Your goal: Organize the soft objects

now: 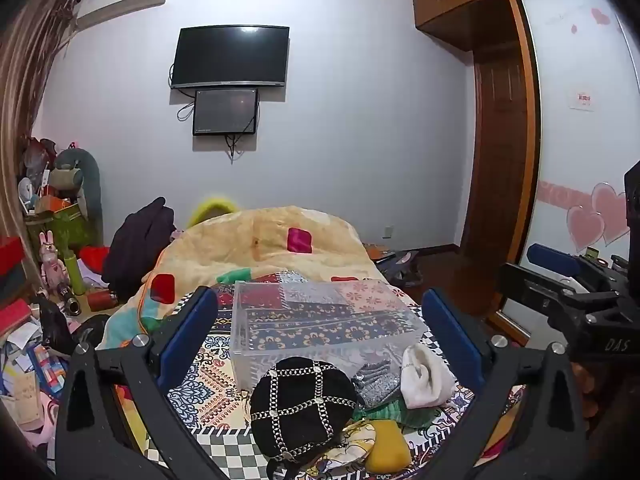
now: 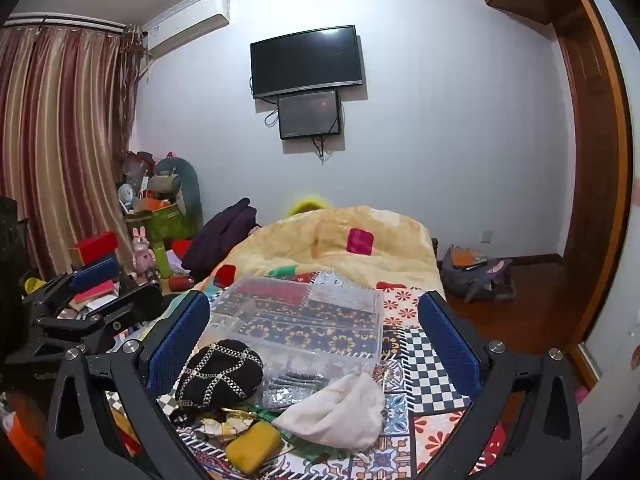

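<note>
A clear plastic box (image 1: pixel 320 320) stands empty on the patterned bedspread; it also shows in the right wrist view (image 2: pixel 304 320). In front of it lies a heap of soft things: a black hat with chain trim (image 1: pixel 302 408) (image 2: pixel 218 374), a grey knit piece (image 1: pixel 376 384) (image 2: pixel 288 390), a white cloth (image 1: pixel 426 378) (image 2: pixel 340 412), a green cloth (image 1: pixel 396 410) and a yellow pouch (image 1: pixel 388 446) (image 2: pixel 252 446). My left gripper (image 1: pixel 320 332) is open and empty above the heap. My right gripper (image 2: pixel 312 340) is open and empty too. The right gripper shows in the left wrist view (image 1: pixel 568 280).
A yellow quilt (image 1: pixel 260 248) is bunched at the far end of the bed. Cluttered boxes, toys and a dark garment (image 1: pixel 140 240) fill the left side. A wooden wardrobe (image 1: pixel 504 160) and a bag on the floor (image 2: pixel 476 276) stand at the right.
</note>
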Available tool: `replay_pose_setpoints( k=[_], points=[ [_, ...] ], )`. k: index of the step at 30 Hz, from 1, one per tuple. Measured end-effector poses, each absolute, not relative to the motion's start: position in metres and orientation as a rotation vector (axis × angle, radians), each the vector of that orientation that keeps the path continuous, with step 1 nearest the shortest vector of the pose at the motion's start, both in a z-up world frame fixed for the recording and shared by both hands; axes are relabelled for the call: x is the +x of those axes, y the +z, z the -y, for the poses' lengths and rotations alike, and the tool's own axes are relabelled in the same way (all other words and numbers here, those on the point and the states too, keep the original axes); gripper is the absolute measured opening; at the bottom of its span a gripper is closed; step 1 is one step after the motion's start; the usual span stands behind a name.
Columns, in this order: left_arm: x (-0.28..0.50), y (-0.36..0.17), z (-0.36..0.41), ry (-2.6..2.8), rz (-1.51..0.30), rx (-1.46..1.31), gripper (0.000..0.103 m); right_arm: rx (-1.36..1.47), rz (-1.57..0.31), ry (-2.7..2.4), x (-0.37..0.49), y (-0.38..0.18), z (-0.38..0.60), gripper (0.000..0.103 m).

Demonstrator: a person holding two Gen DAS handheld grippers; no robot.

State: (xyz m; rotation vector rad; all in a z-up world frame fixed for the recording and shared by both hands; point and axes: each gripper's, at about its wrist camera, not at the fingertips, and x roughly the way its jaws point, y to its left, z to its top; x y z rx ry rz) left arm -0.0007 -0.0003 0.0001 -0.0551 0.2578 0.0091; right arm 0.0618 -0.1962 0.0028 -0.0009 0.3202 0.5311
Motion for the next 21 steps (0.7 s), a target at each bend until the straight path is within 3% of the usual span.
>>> replay_pose_setpoints(
  k=[21],
  points=[
    [-0.003, 0.005, 0.001, 0.02, -0.258, -0.058, 0.103, 0.004, -0.318, 0.535, 0.06, 0.003, 0.195, 0.103]
  ],
)
